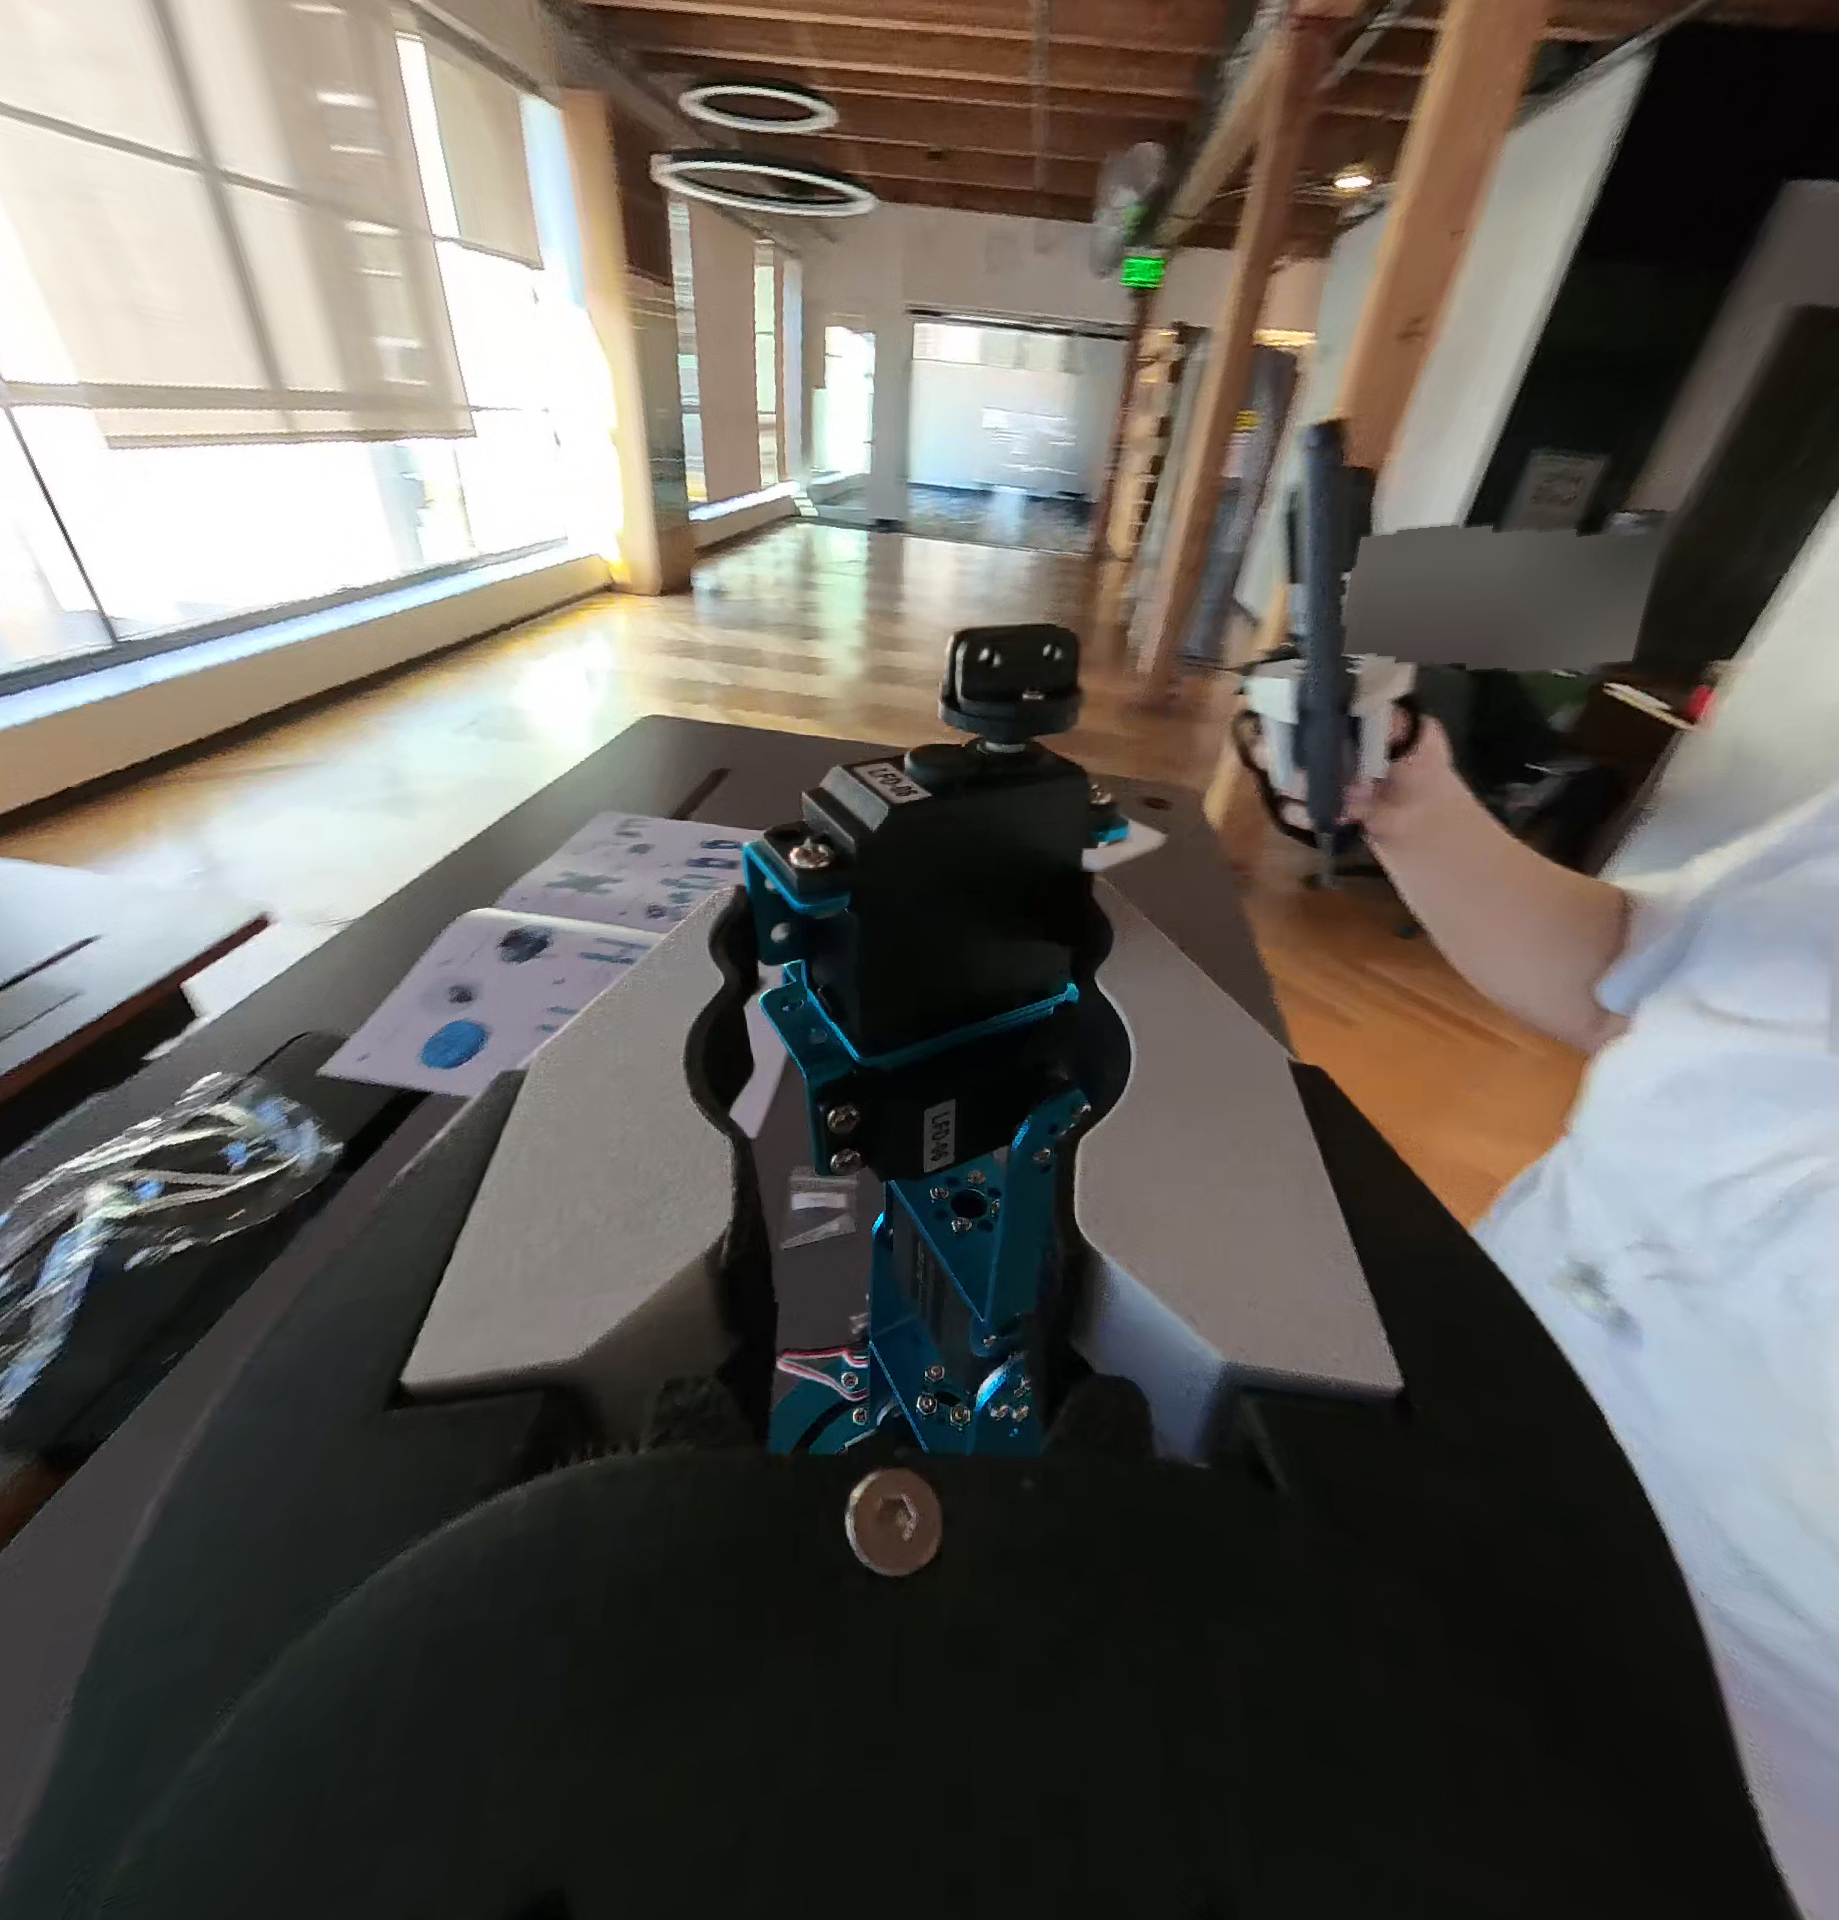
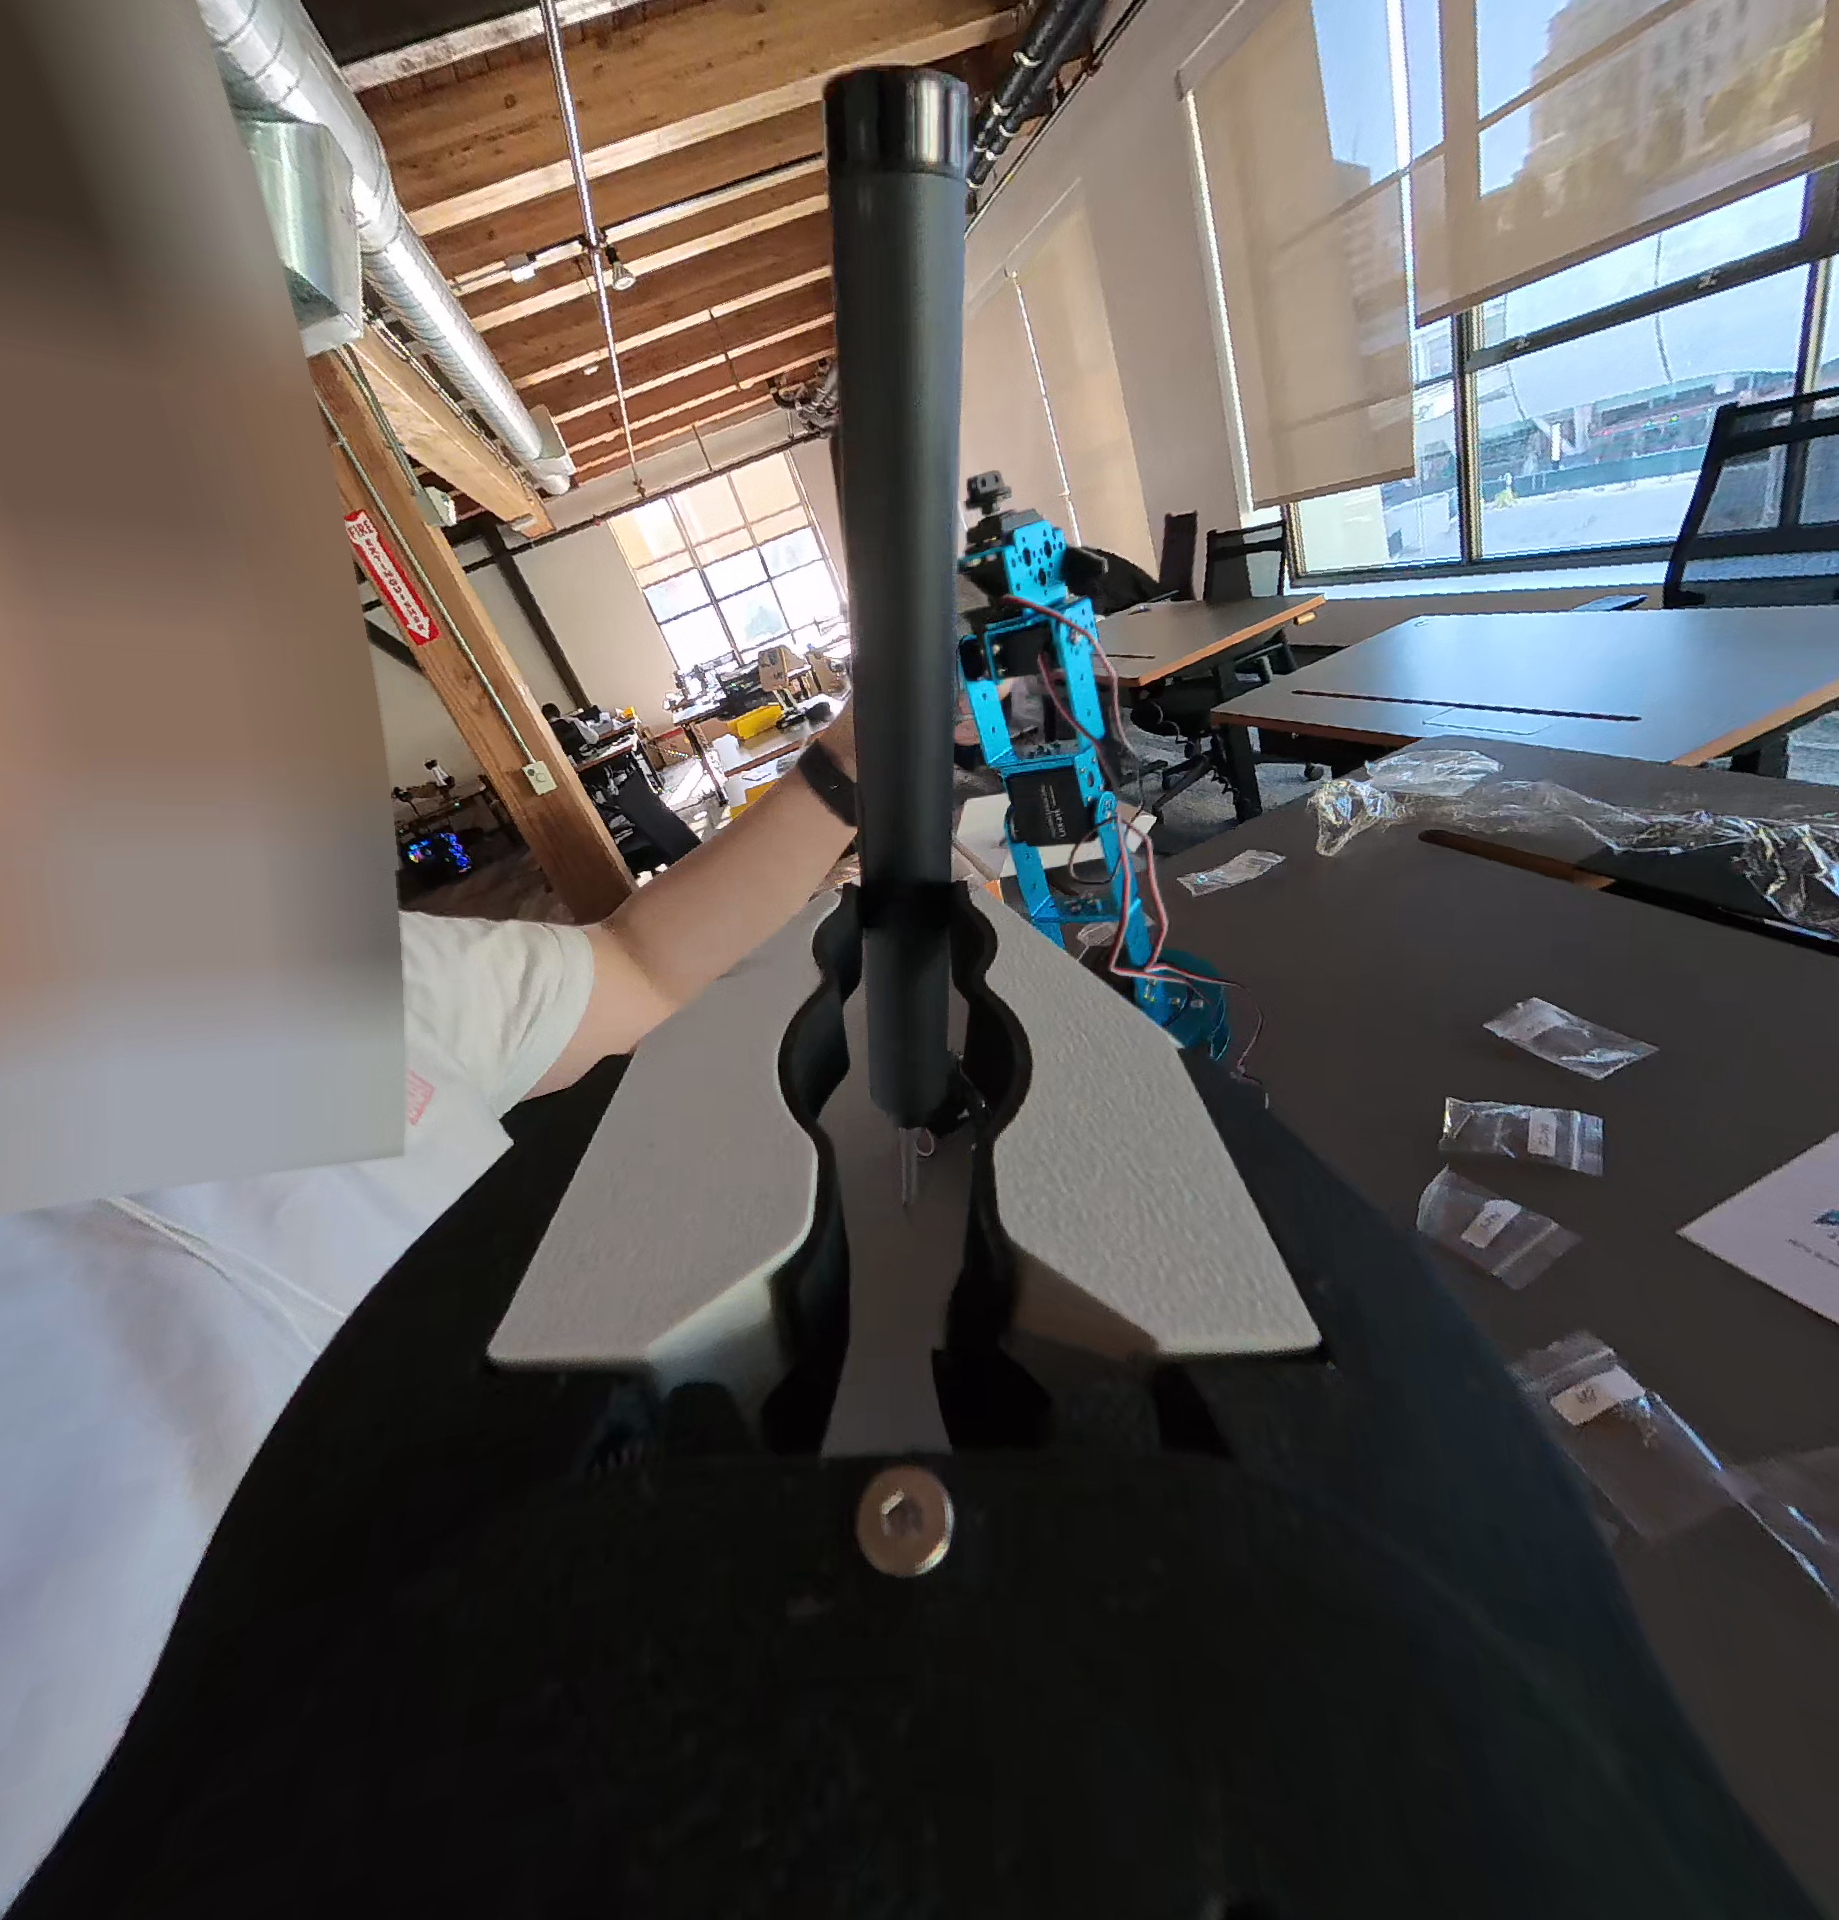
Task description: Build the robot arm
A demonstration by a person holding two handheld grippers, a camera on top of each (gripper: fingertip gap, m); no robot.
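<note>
While the left gripper (image 1: 910,966) points level across the dark table (image 1: 1185,904), its grey fingers (image 1: 603,1143) are clamped on the blue-and-black servo arm kit (image 1: 946,997), one on each side of the black servo body at the upper joint. The kit stands upright on its round blue base (image 2: 1180,1003) on the table, with a small black camera-like head (image 1: 1010,675) on top and red and white wires (image 2: 1138,883) looping down one side. The right gripper (image 2: 910,997) is tilted upward and held off the table near the person's white shirt (image 2: 167,1455); its jaws are closed round one dark grey electric screwdriver (image 2: 899,582), barrel up and thin bit (image 2: 907,1169) pointing back toward the camera. The person's bare forearm (image 2: 717,914) reaches out behind it toward the kit. On the table I count five small clear parts bags (image 2: 1523,1138) near the kit, one crumpled sheet of clear plastic wrap (image 2: 1642,821), and two printed instruction sheets (image 1: 541,956).
</note>
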